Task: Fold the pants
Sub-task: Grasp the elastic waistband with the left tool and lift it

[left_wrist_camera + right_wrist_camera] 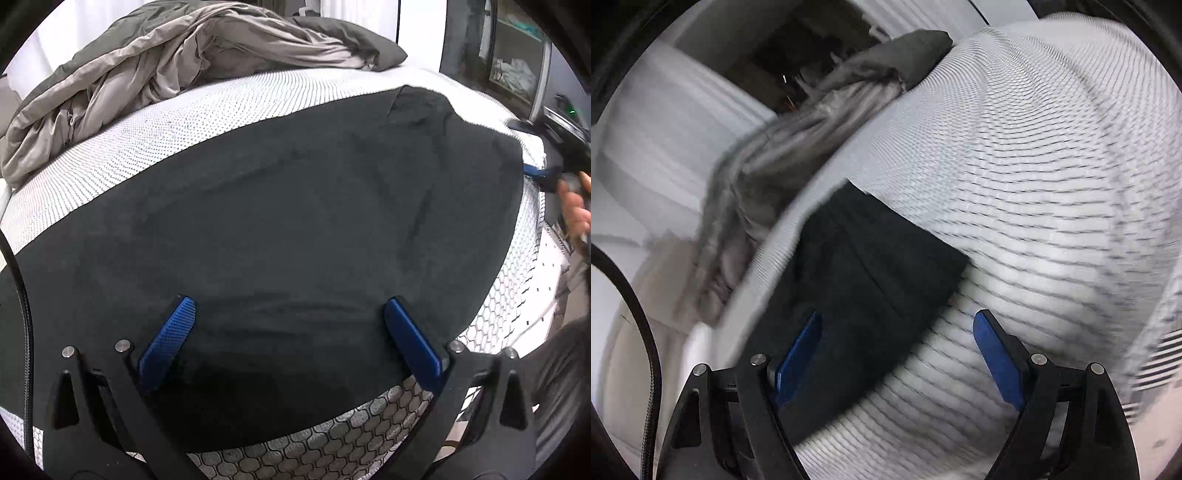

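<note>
Operator: Report any legible text, labels, brands, numbers or signs in either wrist view.

Inspector: None legible. The white mattress with the black honeycomb print (pixel 258 99) carries a pattern only, no characters. The dark shelf unit beyond the mattress's far right corner is too small to read. The right wrist view is motion-blurred throughout.

Operator: Status?

Inspector: No readable markings recorded.

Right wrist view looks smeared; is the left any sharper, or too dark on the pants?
Right wrist view: motion blur streaks the white patterned mattress. Left wrist view: sharp, but the black fabric pants read nearly featureless dark, folds faint; fisheye bends the edges.
</note>
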Available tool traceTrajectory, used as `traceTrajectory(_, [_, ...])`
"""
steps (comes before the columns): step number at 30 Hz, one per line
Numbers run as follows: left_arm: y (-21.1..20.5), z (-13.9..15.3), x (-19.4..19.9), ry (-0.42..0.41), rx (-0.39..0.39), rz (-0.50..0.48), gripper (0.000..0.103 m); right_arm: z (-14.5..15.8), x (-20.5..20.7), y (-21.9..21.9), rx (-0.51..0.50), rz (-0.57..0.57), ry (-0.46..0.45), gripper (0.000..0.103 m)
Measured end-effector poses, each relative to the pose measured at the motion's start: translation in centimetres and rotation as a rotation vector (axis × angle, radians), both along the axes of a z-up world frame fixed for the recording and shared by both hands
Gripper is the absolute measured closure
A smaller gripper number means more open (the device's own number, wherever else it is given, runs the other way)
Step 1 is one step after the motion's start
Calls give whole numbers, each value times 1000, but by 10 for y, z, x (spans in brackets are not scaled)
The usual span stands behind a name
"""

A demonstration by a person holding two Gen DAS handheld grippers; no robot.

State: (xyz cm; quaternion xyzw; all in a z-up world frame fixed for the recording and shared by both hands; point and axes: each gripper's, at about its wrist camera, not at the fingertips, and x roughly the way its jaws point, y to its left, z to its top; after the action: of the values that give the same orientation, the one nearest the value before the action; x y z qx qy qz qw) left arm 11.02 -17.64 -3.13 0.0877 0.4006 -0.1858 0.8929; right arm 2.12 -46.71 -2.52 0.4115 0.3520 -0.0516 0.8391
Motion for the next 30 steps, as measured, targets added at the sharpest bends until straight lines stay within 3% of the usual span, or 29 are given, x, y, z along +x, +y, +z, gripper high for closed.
traceTrajectory(2, [6,4,2,25,-52,6,1,-8,17,4,35,-34,-14,22])
traceTrajectory(5, [21,9,5,35,-58,34,1,-2,39,22,-179,-85,67,56])
traceTrajectory(7, [39,15,7,21,-61,84,1,6,44,32,-249,-88,58,77])
traceTrajectory(11, [89,25,23,23,-135,220,1,51,43,68,-344,16,-66,85])
traceTrajectory(13, [116,28,29,35,-175,275,1,75,47,107,-332,151,-151,85])
traceTrajectory(15, [138,29,30,38,-200,317,1,89,57,167,-278,395,-215,80])
traceTrajectory(17, [158,31,34,34,-217,360,1,87,68,227,-176,668,-218,53])
traceTrajectory(18, [170,31,35,33,-223,383,1,81,71,257,-121,801,-207,33])
traceTrajectory(19, [181,30,34,34,-230,407,1,74,71,286,-106,921,-184,29])
traceTrajectory(21, [200,27,30,44,-246,442,1,68,64,315,-175,1036,-153,29])
traceTrajectory(24, [219,25,30,69,-298,469,1,75,50,305,-235,1047,-179,29])
traceTrajectory(27, [222,24,31,89,-375,442,2,75,49,255,-286,878,-185,25])
traceTrajectory(30, [200,25,42,126,-452,348,5,59,53,196,-337,683,-67,25])
